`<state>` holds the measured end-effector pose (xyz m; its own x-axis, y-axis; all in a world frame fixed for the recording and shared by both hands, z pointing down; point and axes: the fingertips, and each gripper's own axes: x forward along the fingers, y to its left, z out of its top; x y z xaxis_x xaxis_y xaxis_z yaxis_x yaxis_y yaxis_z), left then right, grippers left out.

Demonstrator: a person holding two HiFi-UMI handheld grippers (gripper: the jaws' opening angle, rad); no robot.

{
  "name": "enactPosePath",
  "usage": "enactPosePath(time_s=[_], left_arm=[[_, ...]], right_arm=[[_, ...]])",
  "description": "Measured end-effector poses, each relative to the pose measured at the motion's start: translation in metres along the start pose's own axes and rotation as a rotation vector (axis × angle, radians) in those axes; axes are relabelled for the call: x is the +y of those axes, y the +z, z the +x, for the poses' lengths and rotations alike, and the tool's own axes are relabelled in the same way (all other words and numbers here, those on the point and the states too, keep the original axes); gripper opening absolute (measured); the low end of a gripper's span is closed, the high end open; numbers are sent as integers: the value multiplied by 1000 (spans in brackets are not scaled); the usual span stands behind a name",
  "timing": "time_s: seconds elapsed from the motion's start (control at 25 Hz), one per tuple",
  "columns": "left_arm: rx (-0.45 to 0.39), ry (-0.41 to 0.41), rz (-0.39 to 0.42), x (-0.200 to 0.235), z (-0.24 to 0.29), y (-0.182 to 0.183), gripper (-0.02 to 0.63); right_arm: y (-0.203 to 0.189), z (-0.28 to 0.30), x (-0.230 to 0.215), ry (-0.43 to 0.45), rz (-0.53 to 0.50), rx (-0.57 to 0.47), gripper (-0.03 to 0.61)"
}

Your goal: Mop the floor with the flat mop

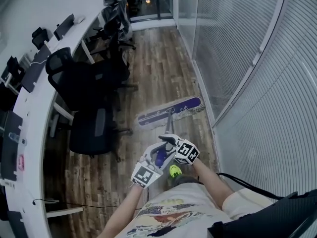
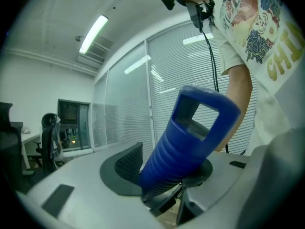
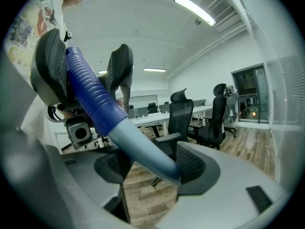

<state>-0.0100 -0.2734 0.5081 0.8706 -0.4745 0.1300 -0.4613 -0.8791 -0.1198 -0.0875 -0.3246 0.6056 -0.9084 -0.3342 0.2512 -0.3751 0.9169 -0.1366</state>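
Left claw (image 1: 154, 158) nearest, clenched on blue ribbed grip (image 1: 160, 156); right claw (image 1: 171, 142) clamps pole (image 1: 168, 125) just beyond. Flat mop head (image 1: 171, 111) farther off on wooden floor (image 1: 163, 68). Probably light, stiff; hold high.

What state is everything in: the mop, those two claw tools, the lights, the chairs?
Mop head: flat on the floor.
Mop handle: tilted, held at its top.
Left gripper: shut on the handle's blue grip.
Right gripper: shut on the handle just below.
Ceiling light: on.
Chairs: empty, at the desk.
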Motion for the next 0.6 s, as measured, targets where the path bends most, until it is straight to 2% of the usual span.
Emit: enactPosePath(time_s=[0.12,0.24,0.44,0.6], left_arm=[[-1,13,-7,27,16,3,163],[-8,30,-30,32,23,2,163],[-11,62,-52,8,4,-1,163],[-6,47,-44,-33,-25,-3,161]], right_arm=[[9,7,-28,6,-3,5,250],[8,6,-36,21,-9,24,250],[-2,1,-6,38,-36,58,250],[-15,-9,41,24,-42,59,249]])
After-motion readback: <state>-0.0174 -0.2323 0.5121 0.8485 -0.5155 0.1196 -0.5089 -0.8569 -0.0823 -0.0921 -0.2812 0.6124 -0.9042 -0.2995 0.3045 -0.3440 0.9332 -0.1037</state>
